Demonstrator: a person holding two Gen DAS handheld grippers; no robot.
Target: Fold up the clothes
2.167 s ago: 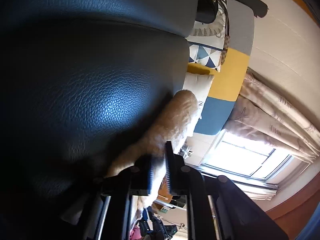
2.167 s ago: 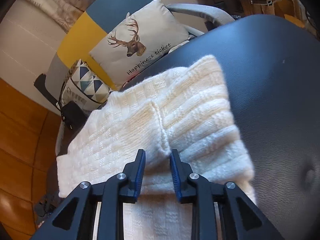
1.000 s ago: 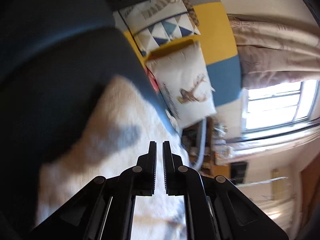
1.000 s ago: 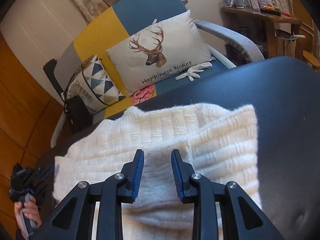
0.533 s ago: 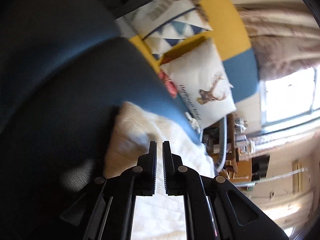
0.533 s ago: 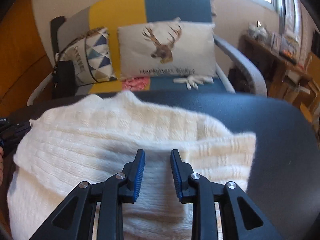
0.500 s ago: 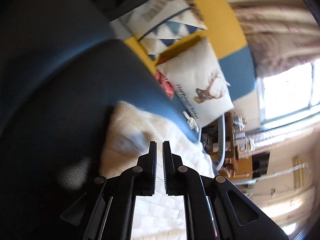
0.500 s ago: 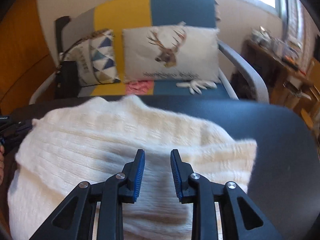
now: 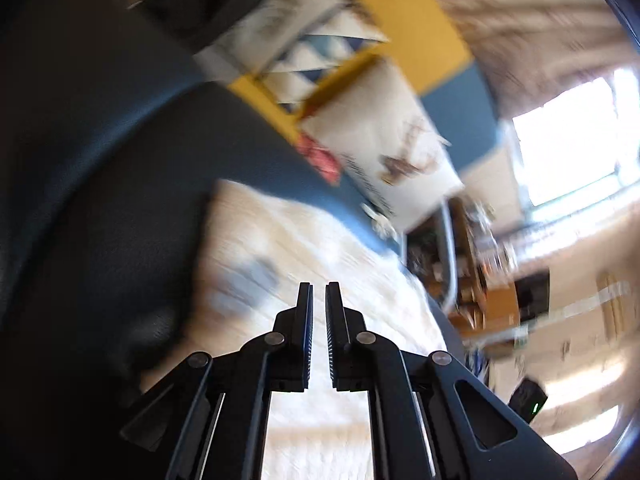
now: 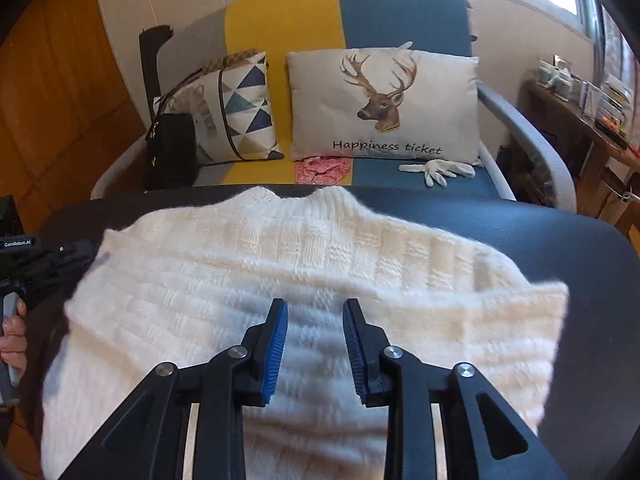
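White knit sweater (image 10: 304, 280) lies on the dark padded surface (image 10: 520, 232), neckline toward the deer cushion (image 10: 384, 104), one side layered over at the sweater's right edge. Right gripper (image 10: 314, 344) hovers above the sweater's near middle, jaws spread, holding nothing. Left gripper (image 9: 318, 336), over the sweater's left part, jaws nearly pressed together, empty; view blurred. Probably repositioning between folds.

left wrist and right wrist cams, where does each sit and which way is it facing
Left wrist: on the left gripper, rolled sideways and blurred, looking over the white sweater; its near-closed fingers show.
Right wrist: on the right gripper, level above the sweater, facing the sofa; open blue-padded fingers and a hand at left.
Shared: sweater, deer cushion, sofa.
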